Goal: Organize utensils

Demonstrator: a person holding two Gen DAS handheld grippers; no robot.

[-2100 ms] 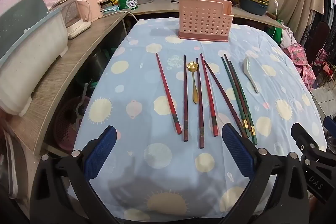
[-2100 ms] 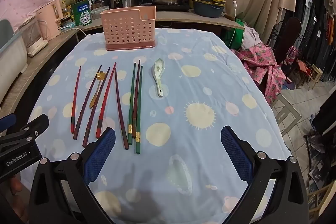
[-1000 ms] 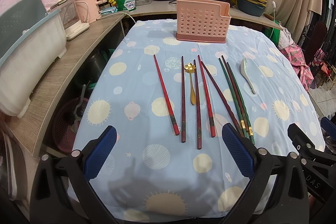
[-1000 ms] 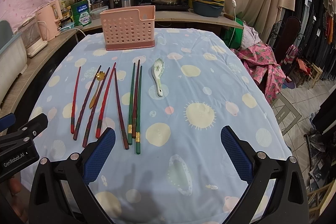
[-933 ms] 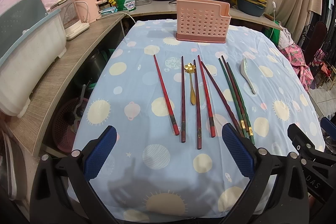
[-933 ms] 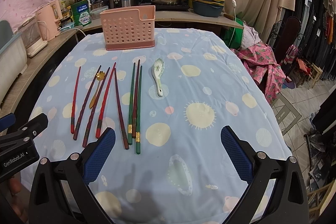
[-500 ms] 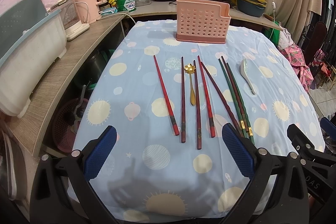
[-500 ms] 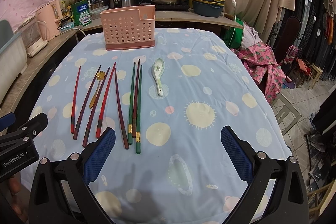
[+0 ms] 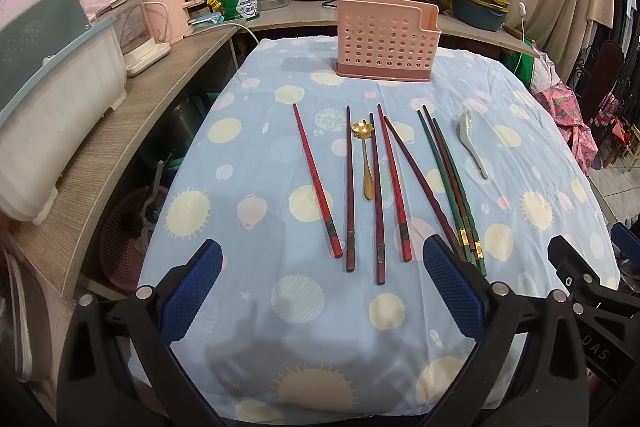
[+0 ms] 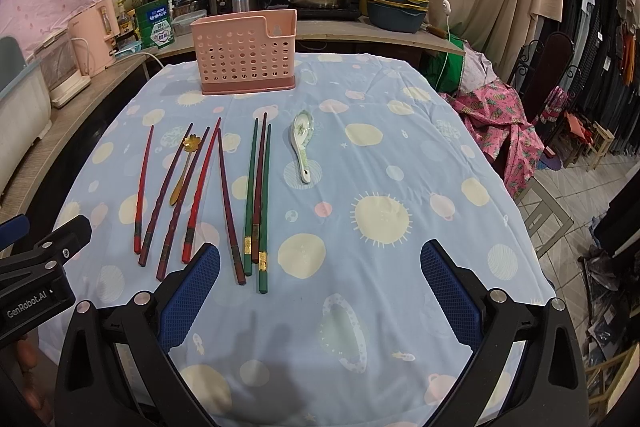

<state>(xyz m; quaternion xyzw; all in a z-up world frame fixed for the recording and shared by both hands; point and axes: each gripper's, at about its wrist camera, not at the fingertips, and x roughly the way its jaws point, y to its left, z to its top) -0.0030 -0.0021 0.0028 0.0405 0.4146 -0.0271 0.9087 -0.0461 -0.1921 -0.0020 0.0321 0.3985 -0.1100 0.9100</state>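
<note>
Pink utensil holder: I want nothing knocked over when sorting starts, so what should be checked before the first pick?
1. Pink utensil holder upright at the table's far end: ok.
2. Holder has room inside: cannot tell, the interior is hidden.
3. Left gripper open and holding nothing: ok.
4. Right gripper open and holding nothing: ok.
5. Chopsticks lying separate for a clean pick: not ok, the three by the green pair are bunched and a dark one crosses towards them.
6. Gold spoon and ceramic spoon uncovered: ok.
</note>
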